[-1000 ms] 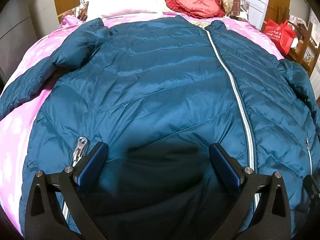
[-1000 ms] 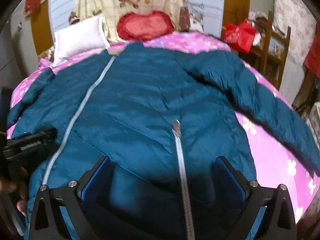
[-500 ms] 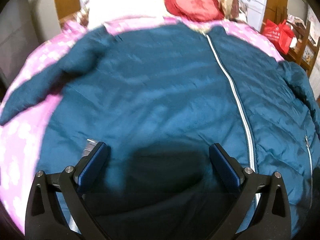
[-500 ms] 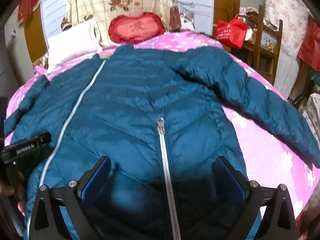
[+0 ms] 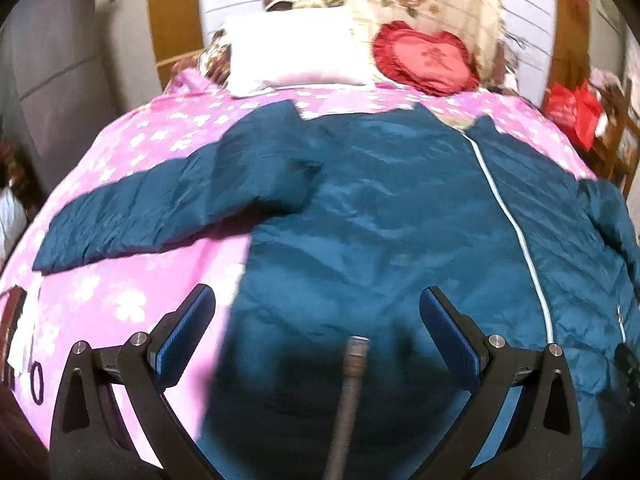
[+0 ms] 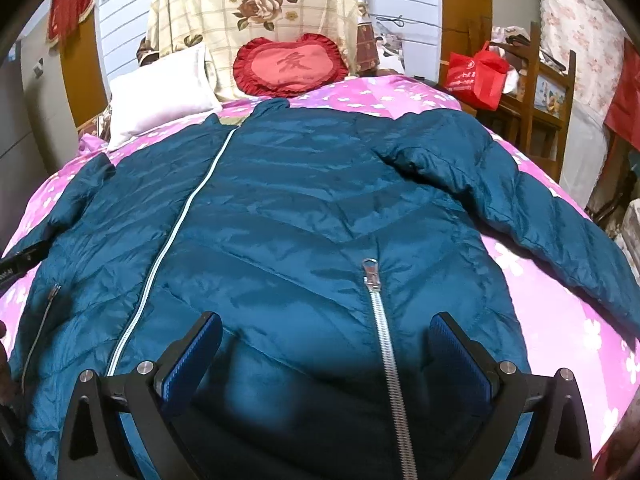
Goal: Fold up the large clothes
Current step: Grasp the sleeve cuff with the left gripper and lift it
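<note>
Lay spread flat, front up, across the pink bedspread (image 6: 560, 320): teal jacket (image 6: 280, 220). Hovered over its hem, left gripper (image 5: 316, 324) and right gripper (image 6: 326, 344), fingers apart, holding nothing.

one teal jacket (image 6: 304, 216), two pillows, one red bag (image 6: 476, 74)

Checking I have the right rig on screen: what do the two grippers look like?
Both match: left gripper and right gripper have black angular frames with triangular cut-outs, silver round bolts, and two fingers faced with blue textured pads. No cables or sleeves show.
</note>
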Motion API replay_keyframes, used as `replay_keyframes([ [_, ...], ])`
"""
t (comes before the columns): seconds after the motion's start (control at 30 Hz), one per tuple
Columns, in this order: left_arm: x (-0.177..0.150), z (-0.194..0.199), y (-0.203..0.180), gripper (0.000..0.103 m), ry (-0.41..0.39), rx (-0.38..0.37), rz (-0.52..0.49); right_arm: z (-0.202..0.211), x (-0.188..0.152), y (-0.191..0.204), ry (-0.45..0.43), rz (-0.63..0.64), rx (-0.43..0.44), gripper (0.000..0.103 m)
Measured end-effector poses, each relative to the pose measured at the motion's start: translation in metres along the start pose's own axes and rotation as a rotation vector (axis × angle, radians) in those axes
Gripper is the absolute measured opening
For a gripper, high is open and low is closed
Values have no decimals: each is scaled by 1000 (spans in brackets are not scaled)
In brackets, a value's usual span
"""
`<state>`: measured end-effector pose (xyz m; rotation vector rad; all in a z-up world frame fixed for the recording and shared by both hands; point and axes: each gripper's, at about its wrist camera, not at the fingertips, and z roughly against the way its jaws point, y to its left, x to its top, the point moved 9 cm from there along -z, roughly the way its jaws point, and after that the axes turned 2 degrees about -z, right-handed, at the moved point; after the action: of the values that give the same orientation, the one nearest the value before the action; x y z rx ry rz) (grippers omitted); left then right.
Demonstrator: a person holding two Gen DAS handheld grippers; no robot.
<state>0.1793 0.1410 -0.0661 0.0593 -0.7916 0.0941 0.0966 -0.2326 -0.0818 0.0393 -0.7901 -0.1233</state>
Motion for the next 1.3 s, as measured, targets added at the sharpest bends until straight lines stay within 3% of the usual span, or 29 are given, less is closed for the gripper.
replay_keyframes([
  [0.13,15,-9,67,103,0,75,45,-2,-1,1,6,8,-5,103],
  [0.33,39,-25,217,103,16,313,100,-4,-3,-2,16,-4,-1,103],
  [0.5,28,-52,337,103,134,465,174,-11,-8,-3,48,-5,-3,103],
  [0.57,17,-63,363,102,189,483,191,-13,-9,-3,55,-4,-6,103],
  [0.63,8,-73,376,101,221,478,226,-15,-11,-3,64,0,-11,103],
  [0.73,-4,-104,375,95,291,374,259,-18,-13,-2,77,5,-16,103],
  [0.87,-3,-117,372,92,269,268,315,-21,-15,-2,87,5,-17,103],
  [0.93,0,-119,366,80,233,240,307,-22,-16,-3,94,3,-18,103],
  [1.03,11,-118,344,26,208,204,248,-24,-16,-3,101,3,-26,103],
  [1.1,17,-115,338,14,199,209,235,-24,-16,-3,101,4,-33,103],
  [1.23,40,-85,337,12,90,233,270,-22,-15,-5,91,-5,-36,103],
  [1.3,51,-63,351,12,41,323,308,-19,-13,-11,83,-20,-44,103],
])
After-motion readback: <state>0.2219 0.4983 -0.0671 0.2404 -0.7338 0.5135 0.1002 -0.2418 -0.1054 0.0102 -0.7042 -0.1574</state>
